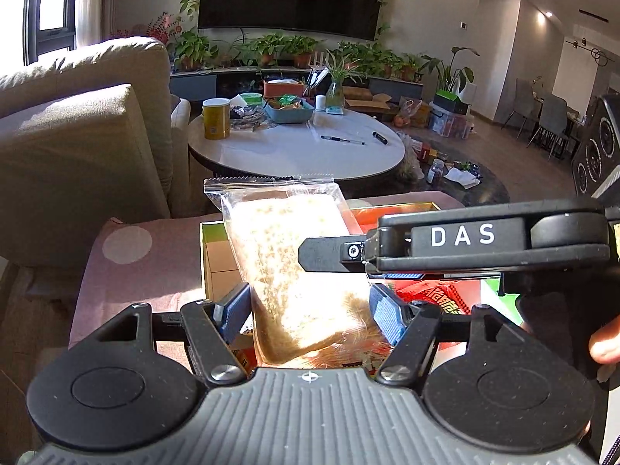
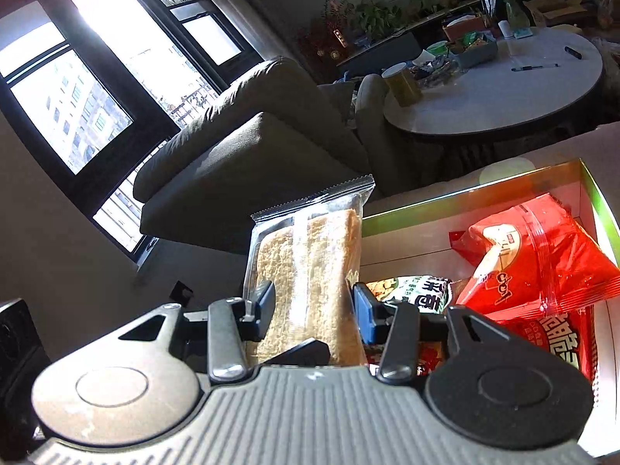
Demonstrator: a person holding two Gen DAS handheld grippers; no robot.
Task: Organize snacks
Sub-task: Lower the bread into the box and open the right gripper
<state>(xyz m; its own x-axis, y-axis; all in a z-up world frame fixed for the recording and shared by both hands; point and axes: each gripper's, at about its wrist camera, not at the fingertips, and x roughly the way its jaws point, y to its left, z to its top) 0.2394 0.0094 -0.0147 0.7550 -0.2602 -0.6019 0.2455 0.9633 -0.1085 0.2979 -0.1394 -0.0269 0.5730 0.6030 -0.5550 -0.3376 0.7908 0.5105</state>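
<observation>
A clear bag of bread slices point(image 1: 294, 255) stands upright over an open green-rimmed box point(image 1: 211, 255). My left gripper point(image 1: 310, 308) is shut on the bag's lower part, with a pad on each side edge. My right gripper comes in from the right, and one of its fingers point(image 1: 325, 250) lies across the front of the bag. In the right wrist view the bread bag point(image 2: 310, 263) is clamped between the pads of the right gripper point(image 2: 316, 304). The box point(image 2: 465, 193) holds a red snack bag point(image 2: 534, 255) and a green-and-white packet point(image 2: 422, 290).
The box rests on a pink dotted cushion point(image 1: 147, 271). A beige sofa point(image 1: 77, 124) stands to the left. Beyond it, a round white table point(image 1: 294, 151) carries a yellow can point(image 1: 216, 118), a blue basin and pens. A person's hand point(image 1: 604, 345) shows at the right edge.
</observation>
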